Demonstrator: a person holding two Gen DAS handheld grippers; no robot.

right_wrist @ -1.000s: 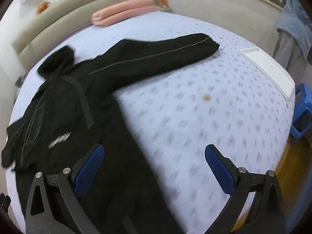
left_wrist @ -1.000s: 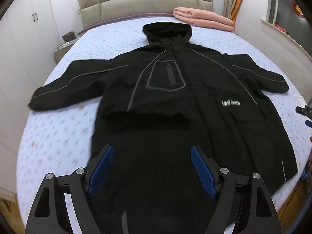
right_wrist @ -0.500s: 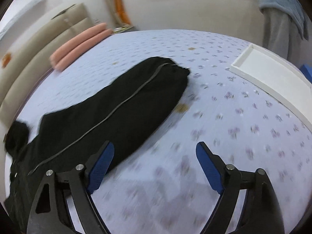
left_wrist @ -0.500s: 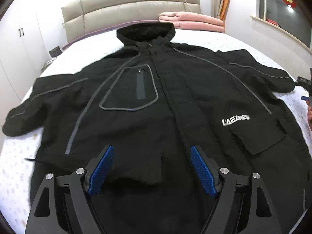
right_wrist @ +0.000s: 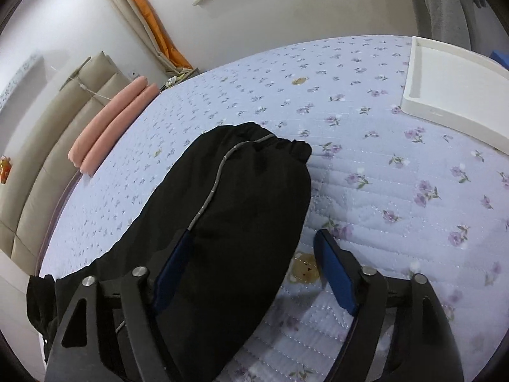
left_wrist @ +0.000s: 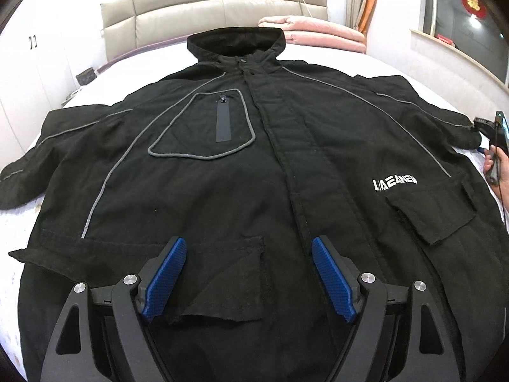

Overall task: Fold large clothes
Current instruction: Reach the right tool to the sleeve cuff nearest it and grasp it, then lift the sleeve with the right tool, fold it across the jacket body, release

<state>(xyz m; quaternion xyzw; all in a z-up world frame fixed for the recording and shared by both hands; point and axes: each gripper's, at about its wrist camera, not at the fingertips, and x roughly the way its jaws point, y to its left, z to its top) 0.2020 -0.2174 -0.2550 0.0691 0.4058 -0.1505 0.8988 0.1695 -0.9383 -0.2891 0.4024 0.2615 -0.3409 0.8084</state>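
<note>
A large black hooded jacket (left_wrist: 254, 165) lies front up and spread flat on the bed, hood toward the headboard, sleeves out to both sides. My left gripper (left_wrist: 249, 273) is open and empty, low over the jacket's lower front near a pocket flap. My right gripper (right_wrist: 253, 270) is open, low over the jacket's right sleeve (right_wrist: 238, 210), its jaws either side of the sleeve a little behind the cuff (right_wrist: 286, 143). Whether its pads touch the cloth I cannot tell. The right gripper also shows at the right edge of the left wrist view (left_wrist: 494, 146).
The bed (right_wrist: 397, 175) has a pale floral quilted cover. A white tray (right_wrist: 451, 89) lies on it beyond the cuff. Folded pink bedding (left_wrist: 318, 31) lies by the beige headboard (left_wrist: 206, 16). A white wardrobe stands at the left (left_wrist: 28, 63).
My left gripper has moved forward and lower over the jacket front. My right gripper has swung right along the sleeve and come down close over it near the cuff.
</note>
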